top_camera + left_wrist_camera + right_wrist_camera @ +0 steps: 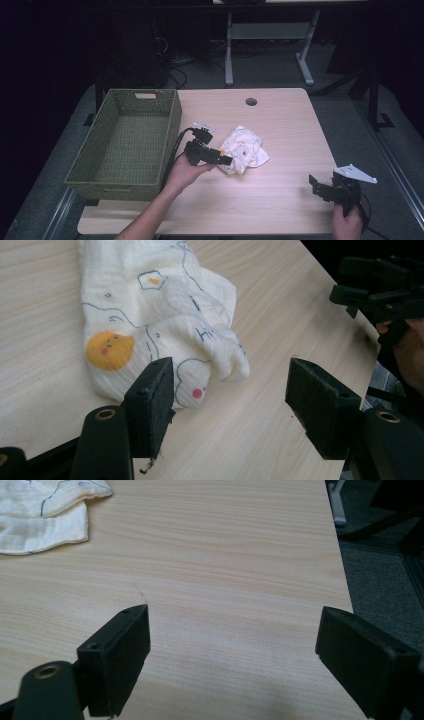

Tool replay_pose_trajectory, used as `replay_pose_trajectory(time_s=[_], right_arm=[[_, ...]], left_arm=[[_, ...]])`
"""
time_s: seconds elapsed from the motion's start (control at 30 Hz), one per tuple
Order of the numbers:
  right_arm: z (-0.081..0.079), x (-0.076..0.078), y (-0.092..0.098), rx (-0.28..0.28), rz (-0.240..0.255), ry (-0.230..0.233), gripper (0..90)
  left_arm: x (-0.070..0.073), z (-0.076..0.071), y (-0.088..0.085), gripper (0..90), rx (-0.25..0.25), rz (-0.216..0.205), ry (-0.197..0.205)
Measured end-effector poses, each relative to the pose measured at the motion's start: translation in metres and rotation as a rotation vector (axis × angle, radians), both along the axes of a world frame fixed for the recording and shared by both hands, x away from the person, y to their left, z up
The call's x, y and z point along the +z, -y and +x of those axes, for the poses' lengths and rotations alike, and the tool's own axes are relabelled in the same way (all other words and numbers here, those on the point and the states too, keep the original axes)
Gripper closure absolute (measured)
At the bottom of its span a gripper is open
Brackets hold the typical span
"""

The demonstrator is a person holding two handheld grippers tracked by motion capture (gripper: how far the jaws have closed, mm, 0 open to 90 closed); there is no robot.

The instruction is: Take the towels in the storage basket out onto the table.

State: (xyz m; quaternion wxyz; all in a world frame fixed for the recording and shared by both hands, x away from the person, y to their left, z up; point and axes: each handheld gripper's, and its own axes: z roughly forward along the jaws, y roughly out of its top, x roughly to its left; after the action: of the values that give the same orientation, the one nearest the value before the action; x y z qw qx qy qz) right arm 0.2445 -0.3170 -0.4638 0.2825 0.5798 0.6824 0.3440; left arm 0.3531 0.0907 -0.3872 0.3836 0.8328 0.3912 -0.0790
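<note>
Beside cloth [165,325] | left tongs [230,390] agape, seemingly touching

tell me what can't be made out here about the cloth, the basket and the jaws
- Cloth: its far part is cut off by the top edge in the left gripper view; crumpled folds hide its full shape and print.
- Whether the left gripper touches the cloth: one jaw overlaps its near corner, so contact is unclear.
- Basket: the near wall hides the floor just behind it in the high view.
- Right gripper: jaw tips cut off by the bottom edge in its own view.
</note>
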Motion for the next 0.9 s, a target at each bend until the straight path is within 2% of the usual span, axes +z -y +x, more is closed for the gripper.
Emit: replay_pose_trajectory(time_s=[0.2, 0.27, 0.47, 0.53, 0.9], right_arm=[[0.0, 0.0, 0.0, 0.0, -0.001, 0.0, 13.9], [0.0, 0.0, 0.0, -0.001, -0.001, -0.001, 13.9], [0.0, -0.001, 0.0, 0.001, -0.001, -0.003, 13.9], [0.0, -0.001, 0.0, 0.001, -0.001, -0.003, 13.9], [0.0, -0.001, -0.001, 0.0, 0.001, -0.005, 13.9]], left_arm=[[-0.005, -0.008, -0.002, 34.9, -0.008, -0.004, -0.001], [-0.007, -0.01, -0.003, 34.7, -0.013, 0.012, 0.005], [-0.009, -0.015, -0.007, 34.5, -0.015, 0.003, 0.0], [-0.01, -0.017, -0.008, 34.5, -0.021, -0.011, -0.005], [-0.02, -0.032, -0.01, 34.3, -0.034, -0.007, 0.007]])
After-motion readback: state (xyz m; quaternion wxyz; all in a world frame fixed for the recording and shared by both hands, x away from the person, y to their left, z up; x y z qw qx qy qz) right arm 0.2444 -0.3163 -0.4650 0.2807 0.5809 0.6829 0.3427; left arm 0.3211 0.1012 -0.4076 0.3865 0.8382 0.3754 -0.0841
